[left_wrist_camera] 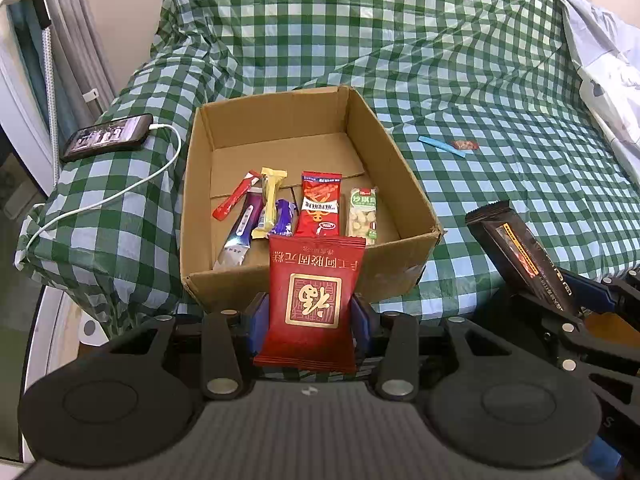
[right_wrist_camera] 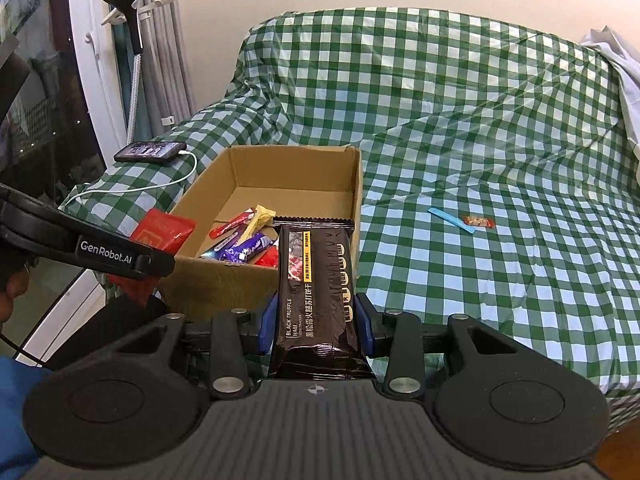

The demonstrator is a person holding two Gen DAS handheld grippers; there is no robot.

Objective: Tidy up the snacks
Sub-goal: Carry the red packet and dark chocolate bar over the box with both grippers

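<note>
My left gripper (left_wrist_camera: pixel 310 314) is shut on a red snack packet (left_wrist_camera: pixel 314 292) with a gold square, held just in front of the near wall of an open cardboard box (left_wrist_camera: pixel 392 152). The box (right_wrist_camera: pixel 356 184) holds several snack packets (left_wrist_camera: pixel 320 208). My right gripper (right_wrist_camera: pixel 316 320) is shut on a black cracker pack (right_wrist_camera: pixel 316 296), held near the box's right front corner; the pack shows in the left wrist view (left_wrist_camera: pixel 516 248) too. A blue stick (right_wrist_camera: pixel 452 220) and a small red candy (right_wrist_camera: pixel 478 222) lie on the checked cloth right of the box.
The box stands on a bed under a green checked cloth (left_wrist_camera: pixel 400 40). A phone (left_wrist_camera: pixel 108 136) on a white cable (left_wrist_camera: pixel 120 192) lies left of the box. A white sheet (left_wrist_camera: pixel 600 60) is bunched at the right. A garment steamer (right_wrist_camera: pixel 128 12) and curtain stand at the left.
</note>
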